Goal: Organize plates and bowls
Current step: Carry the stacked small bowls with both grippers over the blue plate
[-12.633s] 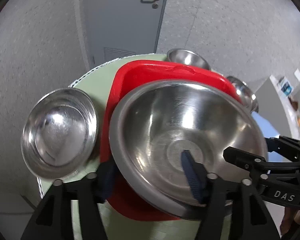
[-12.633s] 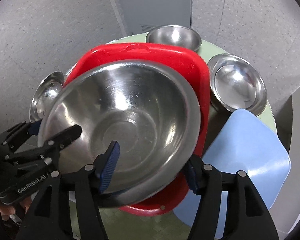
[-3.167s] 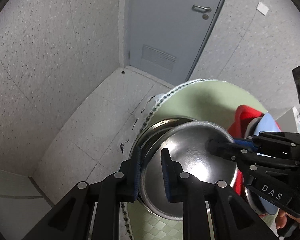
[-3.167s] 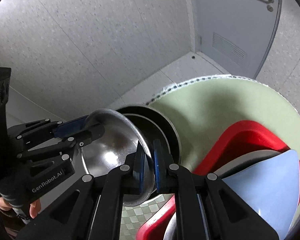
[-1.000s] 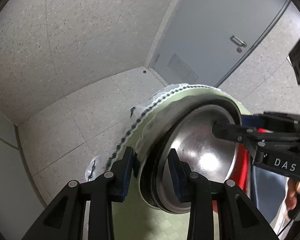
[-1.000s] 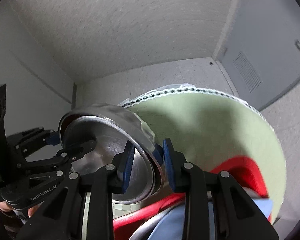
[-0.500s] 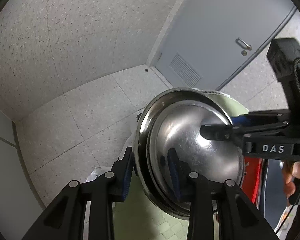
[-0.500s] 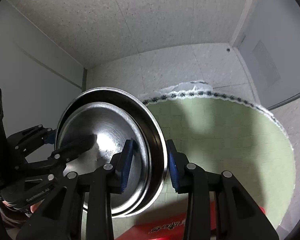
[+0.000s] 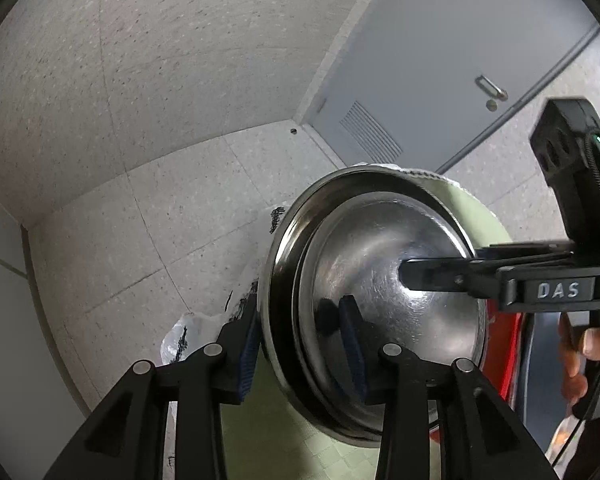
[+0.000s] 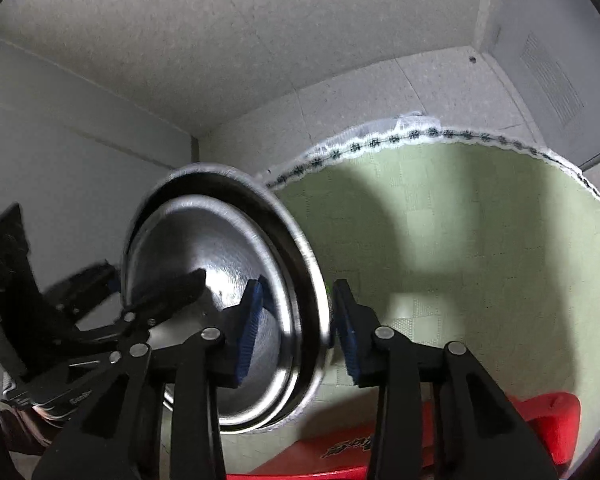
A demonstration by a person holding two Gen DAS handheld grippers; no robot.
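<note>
A stack of nested steel bowls [image 9: 380,300] is held up off the round green table [image 10: 460,240], tilted on edge. My left gripper [image 9: 300,340] is shut on the stack's near rim, one pad outside and one inside. My right gripper [image 10: 296,320] is shut on the opposite rim of the same bowls [image 10: 220,280]. Each gripper shows in the other's view: the right one [image 9: 440,276] reaches into the bowl from the right, the left one [image 10: 156,296] from the left. A red tray [image 10: 420,440] lies on the table below.
The table's lace-edged cloth [image 10: 380,140] hangs over a speckled floor [image 9: 140,200]. A grey door [image 9: 460,80] stands behind. The red tray's edge [image 9: 508,340] shows past the bowls, beside the person's hand [image 9: 588,344].
The bowl stack has been lifted off the table and tipped more upright, both grippers still clamped on its rims. More bare green table shows under it now.
</note>
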